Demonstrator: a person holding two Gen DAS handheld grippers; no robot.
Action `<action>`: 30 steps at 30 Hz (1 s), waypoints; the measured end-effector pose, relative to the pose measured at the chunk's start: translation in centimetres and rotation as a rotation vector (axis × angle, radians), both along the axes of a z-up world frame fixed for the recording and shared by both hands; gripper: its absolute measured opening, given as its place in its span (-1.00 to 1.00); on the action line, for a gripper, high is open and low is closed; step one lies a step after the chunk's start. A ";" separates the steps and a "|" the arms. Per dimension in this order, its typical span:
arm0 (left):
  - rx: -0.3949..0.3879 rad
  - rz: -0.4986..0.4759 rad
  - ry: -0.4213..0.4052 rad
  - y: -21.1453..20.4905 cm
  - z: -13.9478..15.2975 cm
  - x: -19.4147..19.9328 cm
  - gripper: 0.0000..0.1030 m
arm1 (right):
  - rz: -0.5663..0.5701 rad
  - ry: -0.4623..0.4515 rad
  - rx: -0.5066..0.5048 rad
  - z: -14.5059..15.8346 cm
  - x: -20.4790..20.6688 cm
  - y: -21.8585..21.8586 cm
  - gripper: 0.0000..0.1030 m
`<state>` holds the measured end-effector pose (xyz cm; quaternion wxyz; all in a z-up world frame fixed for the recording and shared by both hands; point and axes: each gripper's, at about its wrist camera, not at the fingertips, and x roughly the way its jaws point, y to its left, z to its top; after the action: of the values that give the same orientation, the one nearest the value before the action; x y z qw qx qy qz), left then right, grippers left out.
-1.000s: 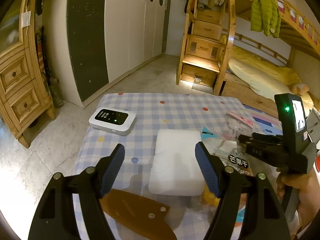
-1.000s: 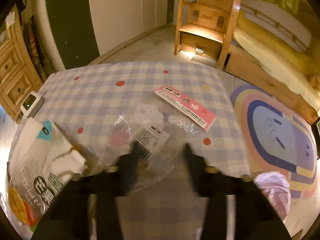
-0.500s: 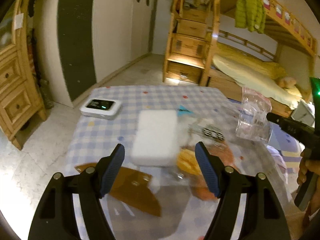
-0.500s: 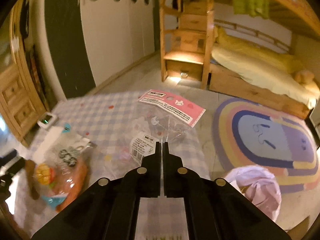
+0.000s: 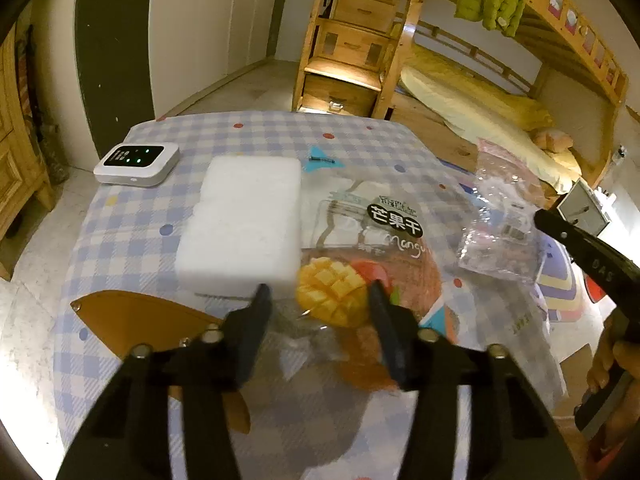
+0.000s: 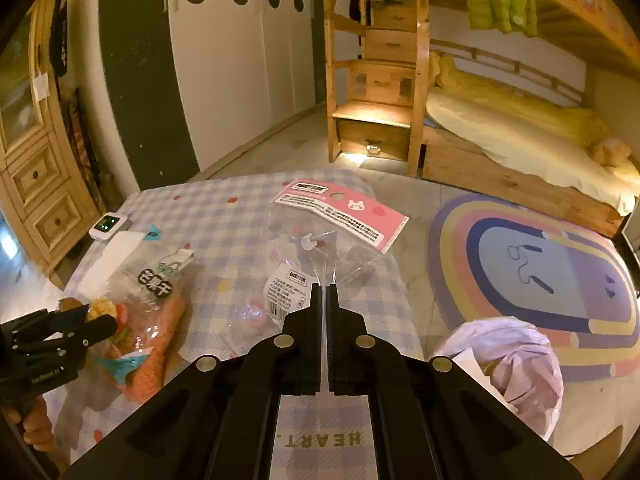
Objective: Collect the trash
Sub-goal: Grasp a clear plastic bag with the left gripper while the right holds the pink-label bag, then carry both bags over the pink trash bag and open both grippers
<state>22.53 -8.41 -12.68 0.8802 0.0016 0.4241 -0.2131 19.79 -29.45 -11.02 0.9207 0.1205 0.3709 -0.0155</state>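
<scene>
The left claw (image 5: 320, 300), just closing, straddles the "芒果干" mango bag (image 5: 372, 264). The right claw (image 6: 324, 292) is clamped on a clear packet (image 6: 320, 252) with a pink bunny header. The worktop (image 6: 224, 220) cloth reads "HEART".

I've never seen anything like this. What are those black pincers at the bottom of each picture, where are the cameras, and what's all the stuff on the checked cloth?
There is no robot here. A person holds a two-finger gripper in each hand, and a wide-angle camera on each looks along its fingers.

The left gripper has just been closing around the mango snack bag, which lies on the checked tablecloth; whether its pads press it yet is hard to tell. Beside the bag are a white foam block, a small white device and a brown leather piece.

The right gripper is shut on a clear plastic packet with a pink header card. A lilac trash bag waits below on the floor.
</scene>
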 end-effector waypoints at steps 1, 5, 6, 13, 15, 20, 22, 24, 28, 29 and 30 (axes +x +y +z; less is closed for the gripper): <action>-0.005 -0.001 -0.016 0.1 0.3 -0.3 -0.31 | 0.001 -0.001 0.001 0.0 0.1 0.0 -0.97; -0.035 -0.009 -0.141 0.3 2.4 -2.0 -0.71 | -0.004 -0.015 0.015 0.3 0.1 0.0 -0.97; -0.047 -0.008 -0.174 0.4 2.9 -2.6 -0.85 | -0.006 -0.020 0.017 0.5 0.0 0.0 -0.97; -0.142 -0.022 -0.365 -0.6 6.8 -5.7 -0.89 | -0.058 -0.084 0.047 1.8 -1.6 -1.1 -0.97; -0.150 -0.042 -0.389 -1.9 7.5 -6.1 -0.89 | -0.084 -0.095 0.063 2.1 -2.3 -1.9 -0.97; -0.151 -0.109 -0.369 -6.3 7.2 -6.5 -0.89 | -0.145 -0.081 0.081 2.4 -4.2 -4.5 -0.96; -0.146 -0.144 -0.360 -8.5 6.9 -6.8 -0.89 | -0.177 -0.064 0.078 2.2 -5.1 -6.1 -0.96; -0.144 -0.176 -0.349 -10.5 6.4 -7.1 -0.89 | -0.215 -0.042 0.072 1.7 -6.3 -7.9 -0.96; -0.138 -0.254 -0.326 -14.7 5.3 -7.9 -0.89 | -0.286 0.000 0.069 0.1 -8.5 -10.8 -0.95; -0.133 -0.276 -0.320 -15.8 5.0 -8.2 -0.89 | -0.308 0.016 0.073 -0.6 -9.3 -11.6 -0.95; -0.131 -0.297 -0.311 -16.9 4.6 -8.5 -0.89 | -0.323 0.025 0.076 -1.1 -9.7 -12.1 -0.95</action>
<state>14.03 -25.27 -8.11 0.8922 0.0396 0.2635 -0.3647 10.11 -41.59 -12.10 0.8963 0.2131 0.3585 -0.1506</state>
